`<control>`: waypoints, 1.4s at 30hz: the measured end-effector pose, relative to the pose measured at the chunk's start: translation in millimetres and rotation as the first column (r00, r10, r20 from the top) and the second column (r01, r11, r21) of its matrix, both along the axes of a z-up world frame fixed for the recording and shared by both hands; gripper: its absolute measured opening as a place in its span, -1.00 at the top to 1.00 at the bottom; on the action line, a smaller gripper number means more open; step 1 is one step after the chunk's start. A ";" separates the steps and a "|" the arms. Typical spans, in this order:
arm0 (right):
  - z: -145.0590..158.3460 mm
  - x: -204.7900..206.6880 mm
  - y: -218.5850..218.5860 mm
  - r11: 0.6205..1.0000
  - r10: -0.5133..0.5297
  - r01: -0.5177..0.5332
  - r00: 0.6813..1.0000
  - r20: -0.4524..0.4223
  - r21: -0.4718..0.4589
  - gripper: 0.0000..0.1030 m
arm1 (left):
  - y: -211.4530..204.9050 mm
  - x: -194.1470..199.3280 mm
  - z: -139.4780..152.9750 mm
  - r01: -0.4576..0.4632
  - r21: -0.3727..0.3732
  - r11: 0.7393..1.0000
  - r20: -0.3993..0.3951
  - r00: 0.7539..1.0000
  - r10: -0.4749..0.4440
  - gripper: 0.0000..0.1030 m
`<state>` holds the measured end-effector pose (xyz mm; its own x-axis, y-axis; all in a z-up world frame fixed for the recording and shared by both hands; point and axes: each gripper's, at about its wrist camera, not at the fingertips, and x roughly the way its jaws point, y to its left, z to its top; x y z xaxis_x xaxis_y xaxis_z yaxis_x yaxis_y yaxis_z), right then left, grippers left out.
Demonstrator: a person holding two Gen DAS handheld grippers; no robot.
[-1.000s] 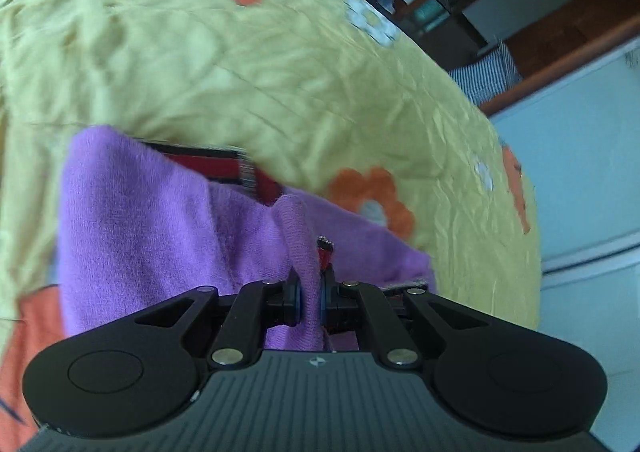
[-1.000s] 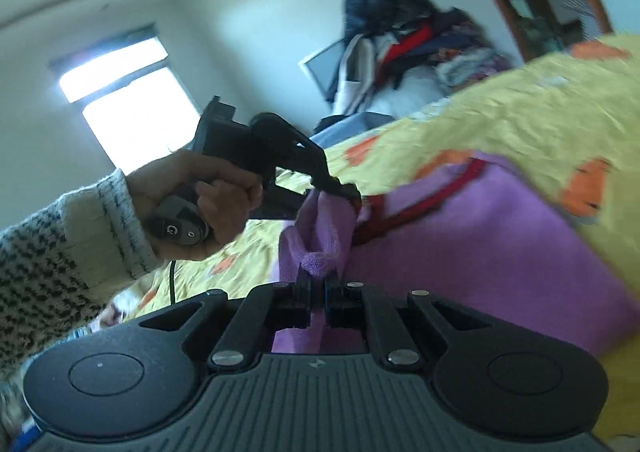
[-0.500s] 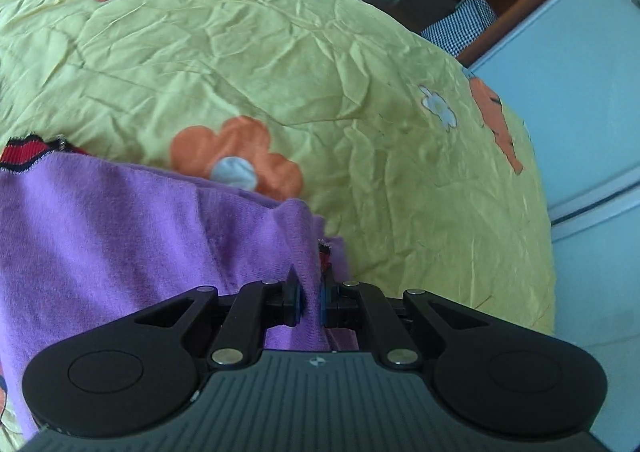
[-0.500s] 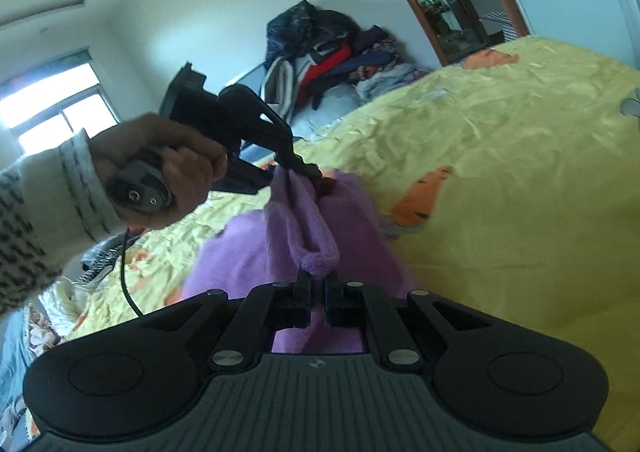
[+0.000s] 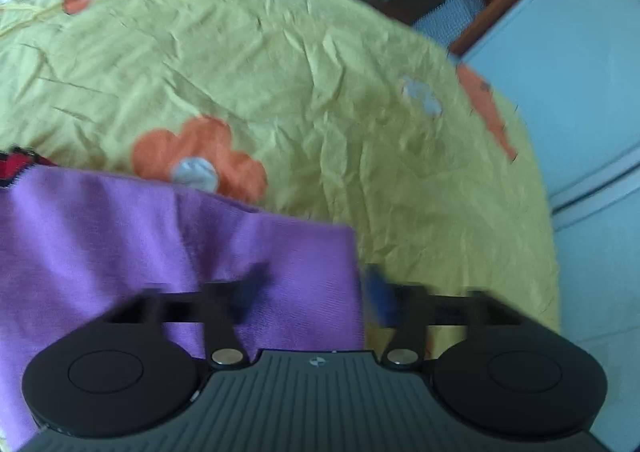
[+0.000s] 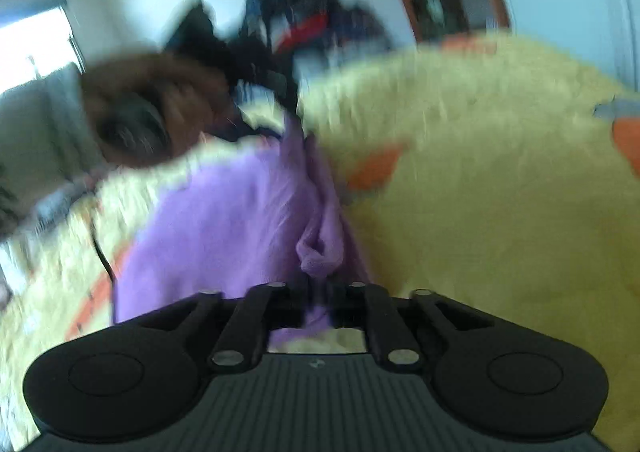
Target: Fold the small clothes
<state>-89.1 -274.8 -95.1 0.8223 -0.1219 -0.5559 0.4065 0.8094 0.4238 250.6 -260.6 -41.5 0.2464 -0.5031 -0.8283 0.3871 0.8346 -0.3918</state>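
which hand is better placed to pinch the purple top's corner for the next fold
Left. The left tool is opening with its jaws wide, straddling the purple top's flat corner on the yellow bedsheet. The right tool is only just opening, with a bunched fold between its jaws.

The purple top is soft knit cloth. The yellow bed sheet is thin, wrinkly cloth.

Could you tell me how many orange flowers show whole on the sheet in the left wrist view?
1: the flower just above the purple garment. Orange patches at the top left and right edge are cut off or blurred, so more may exist.
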 end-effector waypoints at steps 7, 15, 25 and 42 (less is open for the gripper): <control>28.1 -20.7 -30.2 0.994 0.030 -0.020 0.995 0.099 -0.106 0.52 | 114.0 -53.3 46.5 0.018 0.030 0.999 0.240 0.971 -0.025 -0.88; 55.4 113.3 -24.1 0.908 0.366 -0.355 0.931 0.005 -0.222 0.52 | 158.2 -105.3 -14.3 0.008 0.210 0.978 0.303 0.950 -0.073 -0.87; 40.4 171.9 -51.5 0.917 0.276 -0.310 0.947 -0.162 -0.251 0.51 | 175.6 -94.7 -38.2 -0.061 0.128 0.990 0.232 0.972 0.030 -0.97; 36.7 185.4 -52.4 0.884 0.395 -0.410 0.912 -0.110 -0.224 0.48 | 168.5 -21.8 -33.5 -0.199 0.159 0.967 0.248 0.956 0.156 -0.99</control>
